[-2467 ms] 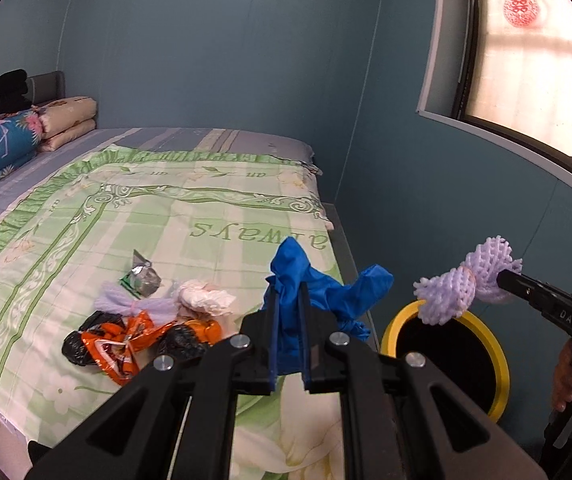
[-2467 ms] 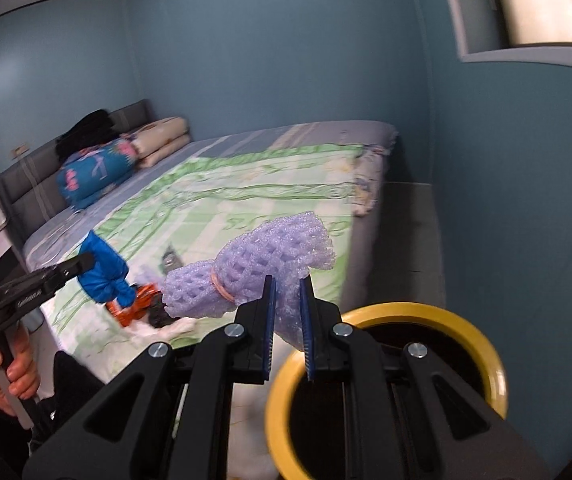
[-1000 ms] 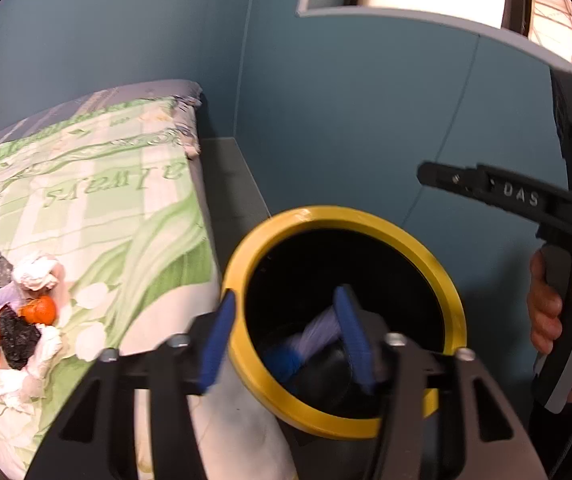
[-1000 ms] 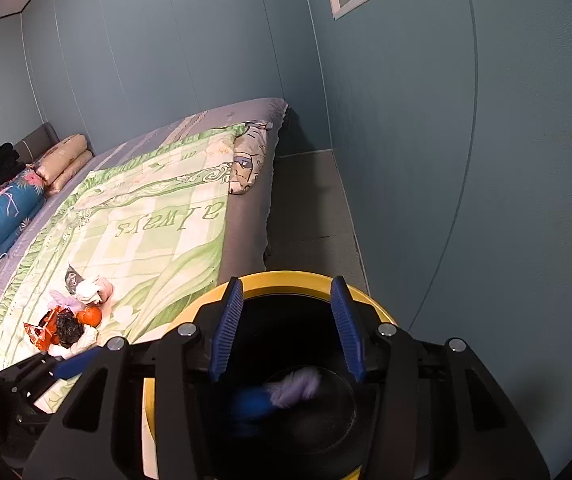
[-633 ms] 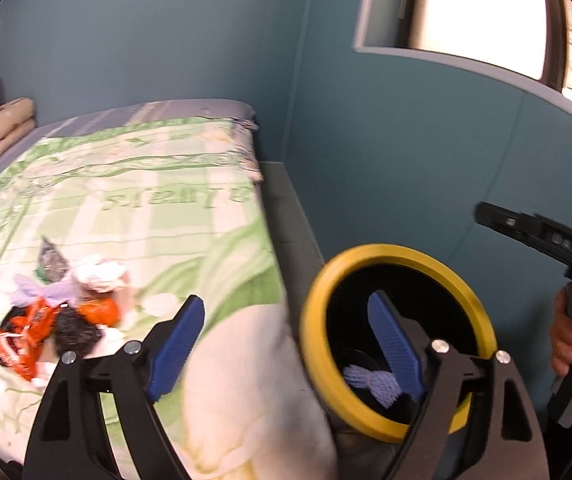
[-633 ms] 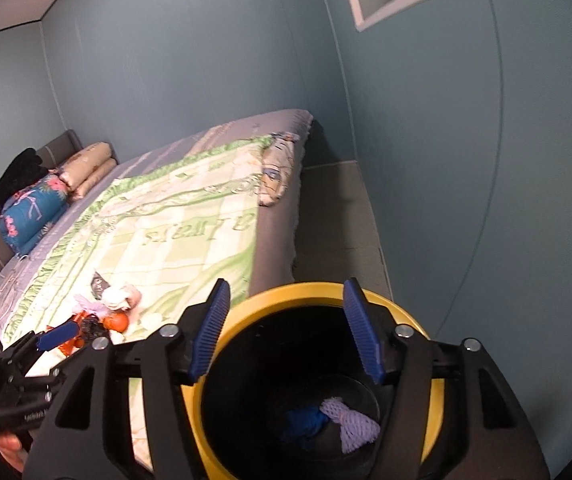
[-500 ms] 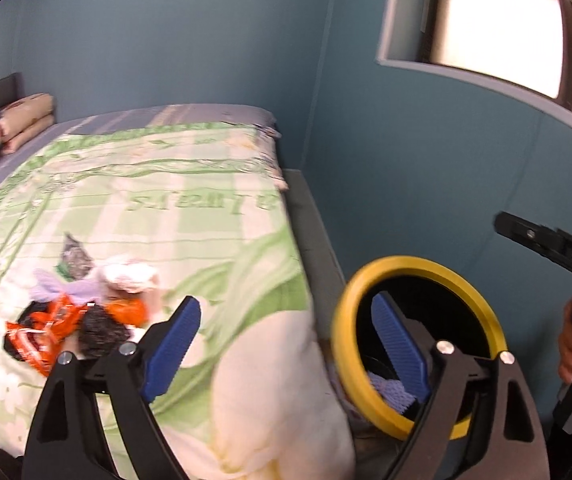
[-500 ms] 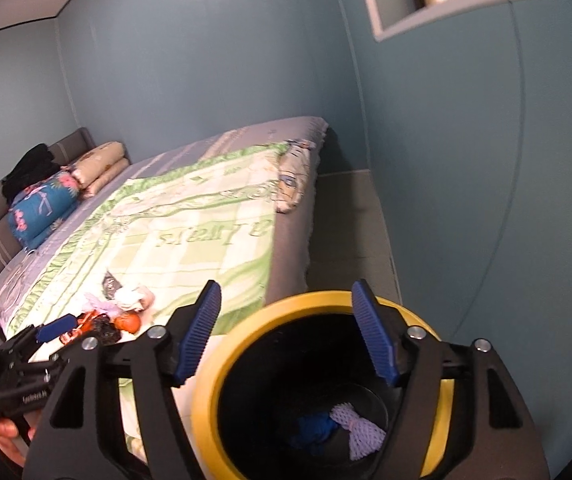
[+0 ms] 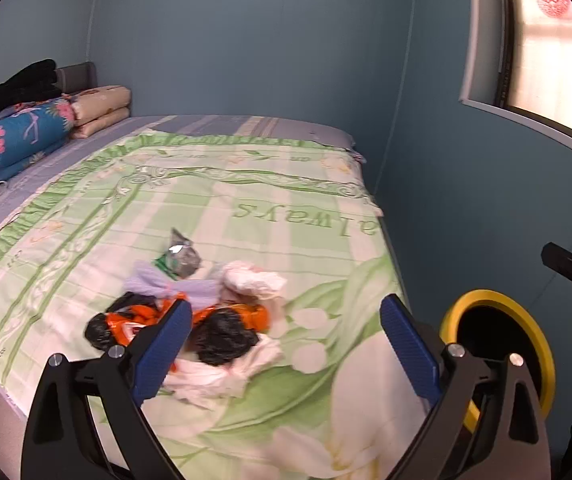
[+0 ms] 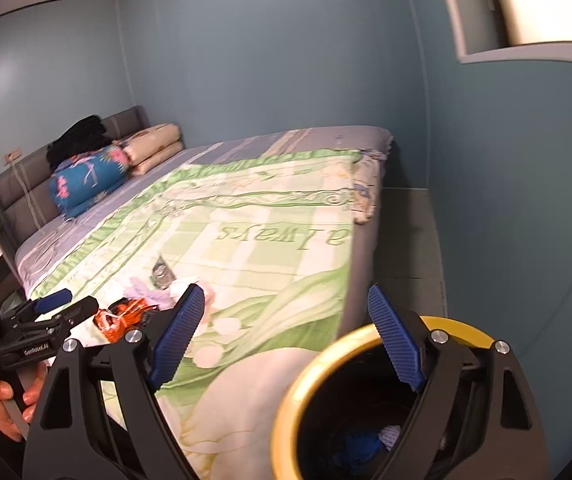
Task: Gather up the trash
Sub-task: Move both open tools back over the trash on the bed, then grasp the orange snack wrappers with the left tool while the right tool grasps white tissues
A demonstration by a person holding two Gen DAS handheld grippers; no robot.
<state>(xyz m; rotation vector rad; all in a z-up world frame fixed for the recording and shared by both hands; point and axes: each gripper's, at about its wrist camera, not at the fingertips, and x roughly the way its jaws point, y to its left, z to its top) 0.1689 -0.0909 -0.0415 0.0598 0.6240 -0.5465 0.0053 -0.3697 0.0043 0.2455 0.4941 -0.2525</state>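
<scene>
Trash pile (image 9: 201,312) on the bed (image 9: 245,216): left gripper (image 9: 281,344) fingers opening, empty, right gripper (image 10: 286,336) too. Imo grab one loose piece each, w/o snagging the blanket, then bin (image 9: 502,352).

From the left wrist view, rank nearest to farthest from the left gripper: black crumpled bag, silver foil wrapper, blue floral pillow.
1. Black crumpled bag, just ahead, between the fingers.
2. Silver foil wrapper, mid-quilt beyond the pile.
3. Blue floral pillow, far left at the headboard.

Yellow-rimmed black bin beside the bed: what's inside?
In the right wrist view the yellow-rimmed black bin holds a crumpled blue piece and a pale lilac foam net at the bottom. The right gripper's frame and the near rim cover the rest of the floor.
</scene>
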